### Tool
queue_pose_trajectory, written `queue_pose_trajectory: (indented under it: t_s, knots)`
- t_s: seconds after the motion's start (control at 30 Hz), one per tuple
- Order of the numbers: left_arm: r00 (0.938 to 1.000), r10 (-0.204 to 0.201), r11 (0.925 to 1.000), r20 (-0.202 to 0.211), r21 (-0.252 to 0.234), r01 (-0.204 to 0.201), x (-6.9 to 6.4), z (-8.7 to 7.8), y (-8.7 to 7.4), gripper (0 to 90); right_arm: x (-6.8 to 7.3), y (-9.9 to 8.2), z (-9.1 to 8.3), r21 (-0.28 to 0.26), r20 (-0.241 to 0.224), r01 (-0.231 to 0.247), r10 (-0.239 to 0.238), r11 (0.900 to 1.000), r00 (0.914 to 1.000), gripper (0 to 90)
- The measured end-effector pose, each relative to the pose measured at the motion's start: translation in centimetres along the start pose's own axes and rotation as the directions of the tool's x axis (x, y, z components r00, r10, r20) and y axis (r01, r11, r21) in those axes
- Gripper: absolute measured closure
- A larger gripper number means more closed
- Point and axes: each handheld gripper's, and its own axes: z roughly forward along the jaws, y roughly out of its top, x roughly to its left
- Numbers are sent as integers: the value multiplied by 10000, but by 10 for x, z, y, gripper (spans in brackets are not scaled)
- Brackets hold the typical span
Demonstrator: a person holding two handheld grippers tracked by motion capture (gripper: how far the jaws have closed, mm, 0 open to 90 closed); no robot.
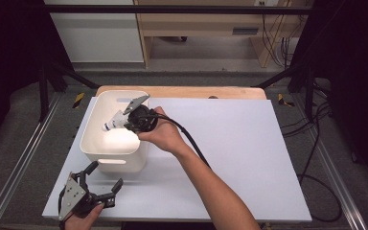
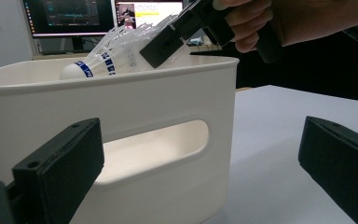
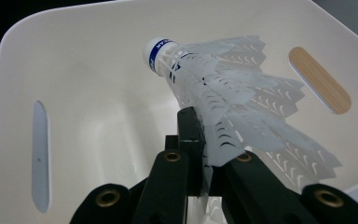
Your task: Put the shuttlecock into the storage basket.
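A white shuttlecock (image 1: 114,121) with a blue band on its cork hangs over the white bin (image 1: 89,147) at the table's near left. My right gripper (image 1: 125,120) is shut on its feather skirt, cork pointing down into the bin. In the right gripper view the shuttlecock (image 3: 223,93) sticks out from the pinched jaws (image 3: 204,154) above the bin's bare floor (image 3: 98,140). My left gripper (image 1: 106,178) rests open on the table just in front of the bin. Its view looks at the bin's near wall (image 2: 135,116), with the shuttlecock (image 2: 107,58) above the rim.
The bin has handle slots in its walls (image 2: 168,140). A white table sheet (image 1: 239,158) stretches wide to the right of the bin. The right gripper's black cable (image 1: 191,141) trails across the sheet. A wooden strip (image 1: 196,92) runs along the table's far edge.
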Motion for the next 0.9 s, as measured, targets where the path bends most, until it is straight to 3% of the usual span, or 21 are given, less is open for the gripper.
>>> queue_pose_trajectory:
  t_s: [0.7, 0.77, 0.9]
  knots:
    - [10000, 36, 10000, 28, -12, -36, 0, 0, 0, 3, 1, -3, 5, 285, -85, -23, 25, 9996, 10000, 884]
    - [10000, 25, 10000, 27, -11, -25, 0, 0, 0, 3, 3, -4, 5, 451, -208, -298, 308, 9985, 9993, 818]
    - [10000, -24, 10000, 4, -23, 24, 0, 0, 0, 3, 9, -5, -8, 597, 43, -477, 476, 9971, 9989, 642]
